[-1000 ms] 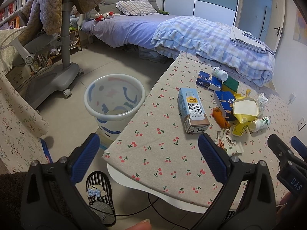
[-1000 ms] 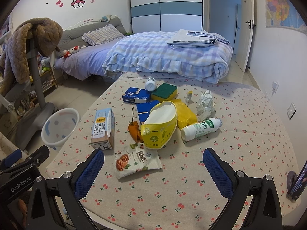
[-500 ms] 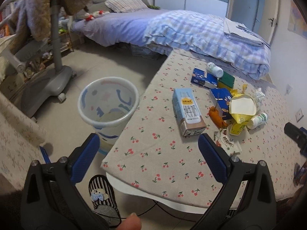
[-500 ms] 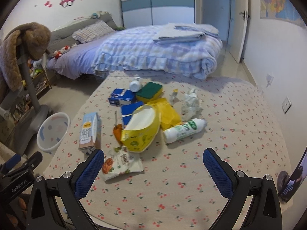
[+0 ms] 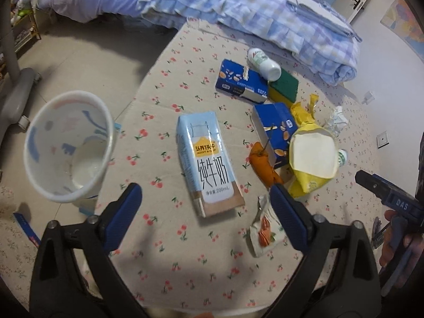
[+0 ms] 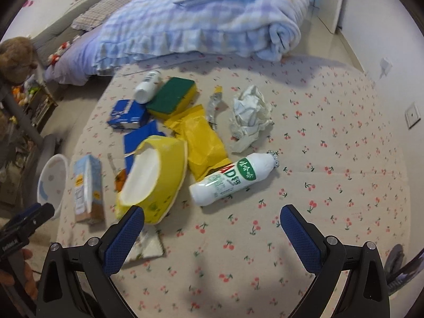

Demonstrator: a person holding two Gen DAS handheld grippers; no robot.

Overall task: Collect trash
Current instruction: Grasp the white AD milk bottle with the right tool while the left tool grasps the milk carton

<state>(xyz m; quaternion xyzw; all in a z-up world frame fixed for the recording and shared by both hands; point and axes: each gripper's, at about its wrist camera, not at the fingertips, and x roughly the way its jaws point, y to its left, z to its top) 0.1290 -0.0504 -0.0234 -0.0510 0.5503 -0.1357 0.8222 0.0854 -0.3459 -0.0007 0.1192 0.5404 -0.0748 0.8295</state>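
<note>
Milk carton [image 5: 208, 161] lies flat just ahead of the wide-open, empty left hand-held gripper [image 5: 204, 201], long axis pointing away, nearer it than the open right hand-held gripper [image 6: 212, 221].

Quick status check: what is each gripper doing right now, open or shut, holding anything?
Left gripper: open, holding nothing, above the milk carton.
Right gripper: open, holding nothing, near the white bottle.

The cloth [image 6: 331, 185] is beige with red cherries. At its 9 o'clock lies a pale-blue carton [image 5: 205, 160] with a brown base, by an orange pepper [image 5: 262, 165] and yellow bag [image 6: 156, 177]. Sponge [image 6: 172, 96] at 11 o'clock: green over yellow. White bottle [image 6: 233, 179], green label. White bin [image 5: 66, 145], blue and pink marks.
</note>
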